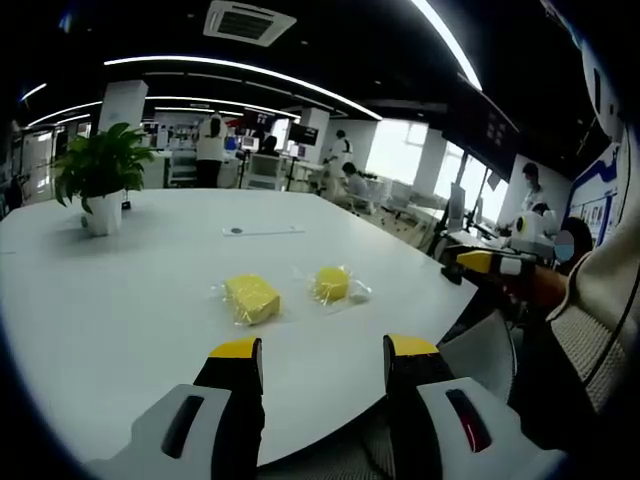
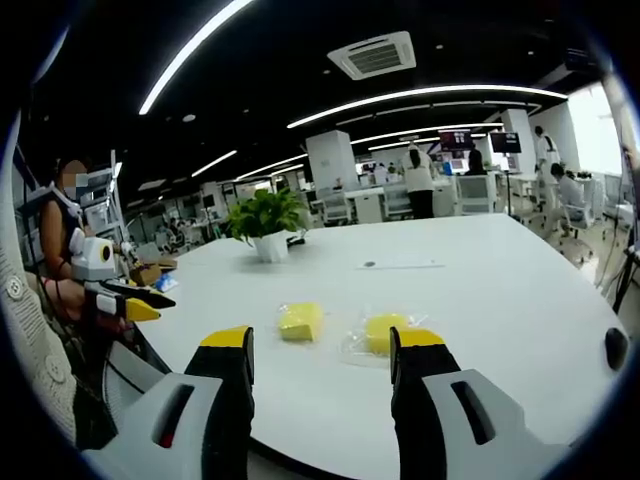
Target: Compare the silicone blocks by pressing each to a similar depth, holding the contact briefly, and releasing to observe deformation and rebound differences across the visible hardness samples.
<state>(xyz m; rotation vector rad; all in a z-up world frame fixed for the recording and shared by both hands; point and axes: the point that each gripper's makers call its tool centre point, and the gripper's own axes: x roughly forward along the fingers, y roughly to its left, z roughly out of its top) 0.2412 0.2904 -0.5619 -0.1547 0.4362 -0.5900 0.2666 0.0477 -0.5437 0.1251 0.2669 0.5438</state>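
Two yellow silicone blocks in clear plastic wrap lie side by side on a white table (image 1: 120,300). In the left gripper view the squarer block (image 1: 252,298) lies left of the smaller block (image 1: 332,284). My left gripper (image 1: 323,350) hovers open near the table's edge, short of both and touching neither. In the right gripper view one block (image 2: 300,321) lies between the jaws' lines, and the other block (image 2: 380,332) is partly hidden behind the right jaw tip. My right gripper (image 2: 322,338) is open and holds nothing. The right gripper (image 1: 490,262) also shows at the right of the left view.
A potted plant (image 1: 100,175) (image 2: 265,220) stands far back on the table. A thin white strip (image 1: 262,231) (image 2: 400,264) lies beyond the blocks. A small dark object (image 2: 616,347) sits near the table's right edge. Desks and people are in the background.
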